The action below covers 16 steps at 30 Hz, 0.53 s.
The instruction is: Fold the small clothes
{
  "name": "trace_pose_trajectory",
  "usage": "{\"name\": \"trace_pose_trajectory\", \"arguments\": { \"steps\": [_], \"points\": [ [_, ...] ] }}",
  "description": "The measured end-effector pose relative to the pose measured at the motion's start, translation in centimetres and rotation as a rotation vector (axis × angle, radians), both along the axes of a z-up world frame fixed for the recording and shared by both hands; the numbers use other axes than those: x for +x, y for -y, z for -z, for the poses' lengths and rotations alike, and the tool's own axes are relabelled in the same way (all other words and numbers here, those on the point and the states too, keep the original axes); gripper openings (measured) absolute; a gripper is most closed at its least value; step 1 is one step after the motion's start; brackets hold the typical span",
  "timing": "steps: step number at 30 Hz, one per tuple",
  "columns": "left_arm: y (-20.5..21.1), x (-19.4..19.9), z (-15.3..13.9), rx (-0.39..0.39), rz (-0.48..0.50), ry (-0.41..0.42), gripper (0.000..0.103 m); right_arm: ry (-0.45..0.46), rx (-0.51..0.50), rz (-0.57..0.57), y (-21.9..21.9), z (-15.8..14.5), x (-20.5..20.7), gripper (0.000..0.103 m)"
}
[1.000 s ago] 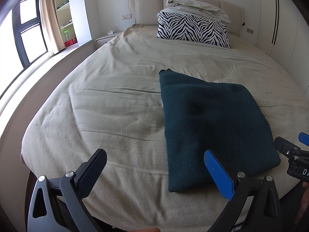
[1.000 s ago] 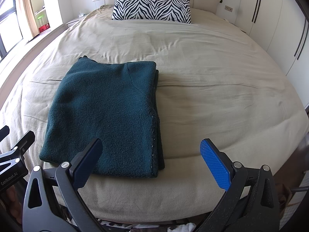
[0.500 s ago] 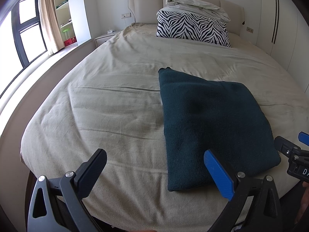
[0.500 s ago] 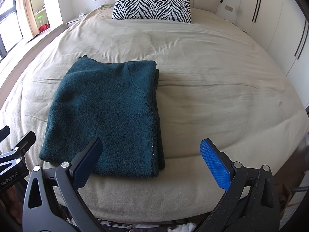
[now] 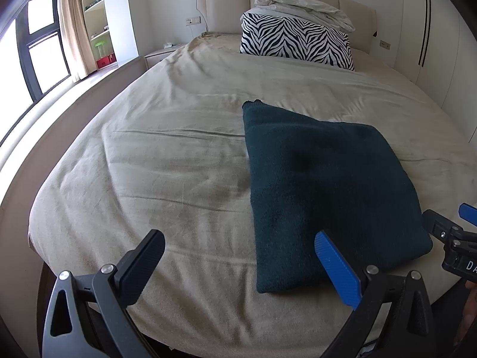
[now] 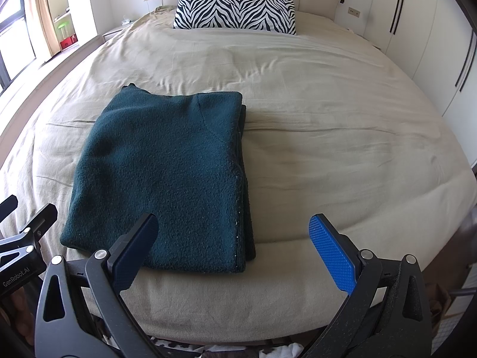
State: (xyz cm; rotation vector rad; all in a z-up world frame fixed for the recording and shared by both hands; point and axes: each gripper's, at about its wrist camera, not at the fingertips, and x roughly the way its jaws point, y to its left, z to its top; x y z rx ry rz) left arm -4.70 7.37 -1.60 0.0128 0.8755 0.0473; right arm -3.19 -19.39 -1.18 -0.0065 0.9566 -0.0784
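A dark green fleece garment (image 5: 325, 185) lies folded into a flat rectangle near the foot of the beige bed (image 5: 179, 137); it also shows in the right wrist view (image 6: 167, 176). My left gripper (image 5: 238, 250) is open and empty, held above the bed's foot edge, left of the garment's near corner. My right gripper (image 6: 232, 238) is open and empty, held above the foot edge at the garment's near right corner. Neither touches the cloth. Each gripper's tip shows at the edge of the other's view.
A zebra-print pillow (image 5: 295, 41) with a crumpled white duvet (image 5: 304, 6) on it lies at the headboard. A nightstand (image 5: 161, 55) and window stand at the left, white wardrobe doors (image 6: 417, 29) at the right.
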Motion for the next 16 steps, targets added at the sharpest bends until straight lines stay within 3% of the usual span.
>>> {"name": "trace_pose_trajectory", "arguments": {
  "steps": [16],
  "points": [
    [-0.03, 0.1, 0.11, -0.012, 0.014, 0.004, 0.103, -0.006, -0.001, -0.009, 0.14, 0.33, -0.33, 0.103]
  ]
}}
